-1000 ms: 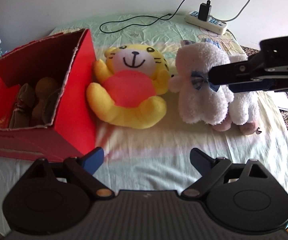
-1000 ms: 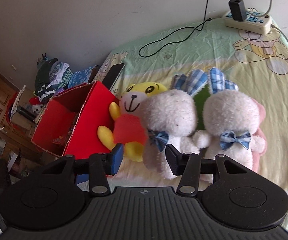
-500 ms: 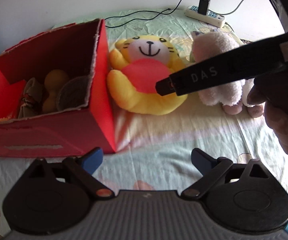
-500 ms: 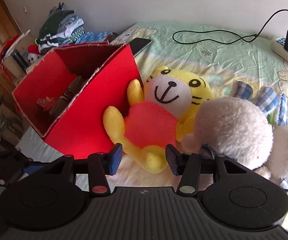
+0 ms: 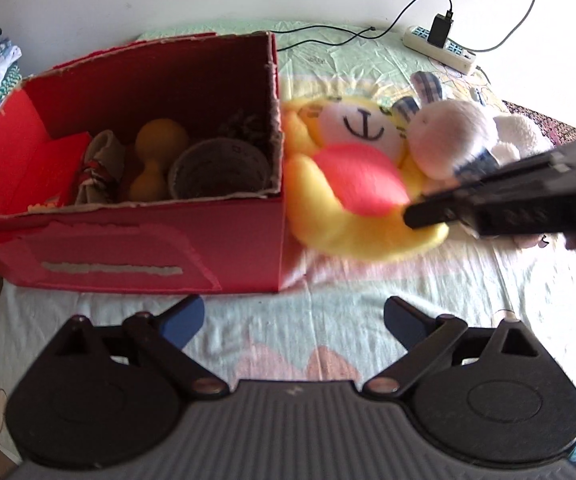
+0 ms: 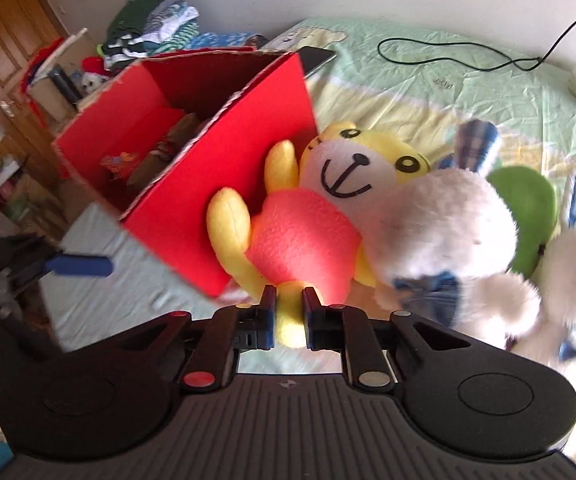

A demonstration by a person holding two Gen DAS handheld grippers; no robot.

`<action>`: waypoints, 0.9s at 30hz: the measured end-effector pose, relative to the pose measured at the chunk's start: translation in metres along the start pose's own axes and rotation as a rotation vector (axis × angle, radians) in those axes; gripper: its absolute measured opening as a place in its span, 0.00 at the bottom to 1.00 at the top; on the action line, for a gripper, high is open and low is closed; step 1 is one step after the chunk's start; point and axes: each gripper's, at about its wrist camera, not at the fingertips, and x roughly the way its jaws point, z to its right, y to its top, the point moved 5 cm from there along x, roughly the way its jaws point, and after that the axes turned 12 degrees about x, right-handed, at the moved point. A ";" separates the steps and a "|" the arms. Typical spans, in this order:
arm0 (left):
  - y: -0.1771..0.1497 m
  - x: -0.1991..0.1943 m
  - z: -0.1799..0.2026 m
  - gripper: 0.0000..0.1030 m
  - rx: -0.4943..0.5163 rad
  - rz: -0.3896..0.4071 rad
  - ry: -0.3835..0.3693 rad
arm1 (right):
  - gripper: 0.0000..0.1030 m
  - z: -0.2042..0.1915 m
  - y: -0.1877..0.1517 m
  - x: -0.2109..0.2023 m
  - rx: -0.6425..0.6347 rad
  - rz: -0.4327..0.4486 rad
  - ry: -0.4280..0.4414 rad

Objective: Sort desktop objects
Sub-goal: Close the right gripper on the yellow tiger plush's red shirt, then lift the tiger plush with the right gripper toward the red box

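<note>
Pinching the yellow tiger plush (image 6: 288, 236) foot, right gripper (image 6: 290, 320) jaws; left gripper (image 5: 292, 316) jaws apart.

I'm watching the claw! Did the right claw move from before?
Yes. The right gripper slid from the white bunny toward the red box, pinching the yellow tiger's leg.

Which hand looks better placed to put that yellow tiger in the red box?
Right. The right gripper is shut on the tiger's foot beside the box; the left gripper is open, holding nothing.
</note>
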 end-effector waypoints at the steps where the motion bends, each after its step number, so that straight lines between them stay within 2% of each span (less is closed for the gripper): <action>1: 0.000 -0.002 0.001 0.94 0.003 0.000 -0.007 | 0.14 -0.001 -0.007 -0.006 -0.005 -0.012 0.021; 5: -0.006 -0.012 0.008 0.96 0.023 0.005 -0.059 | 0.14 -0.001 -0.050 -0.024 -0.036 -0.114 0.070; 9: -0.015 -0.013 0.020 0.97 0.013 -0.011 -0.150 | 0.19 0.001 -0.086 -0.028 -0.057 -0.223 0.105; 11: -0.017 -0.005 0.027 0.97 0.013 -0.030 -0.188 | 0.23 0.005 -0.088 -0.035 -0.034 -0.199 0.120; 14: -0.023 0.011 0.034 0.97 -0.012 -0.069 -0.217 | 0.32 0.022 -0.078 -0.043 0.086 -0.133 0.140; 17: -0.023 0.025 0.037 0.97 -0.070 -0.081 -0.271 | 0.32 0.038 -0.072 -0.039 0.195 -0.094 0.117; 19: -0.022 0.032 0.039 0.97 -0.096 -0.079 -0.294 | 0.32 0.044 -0.066 -0.037 0.253 -0.060 0.132; 21: -0.021 0.037 0.041 0.97 -0.118 -0.081 -0.309 | 0.29 0.056 -0.060 -0.035 0.323 -0.007 0.114; 25: -0.019 0.042 0.047 0.97 -0.132 -0.068 -0.312 | 0.32 0.084 -0.054 -0.042 0.496 0.135 0.045; 27: -0.019 0.047 0.051 0.96 -0.141 -0.075 -0.321 | 0.32 0.092 -0.054 -0.043 0.553 0.147 0.070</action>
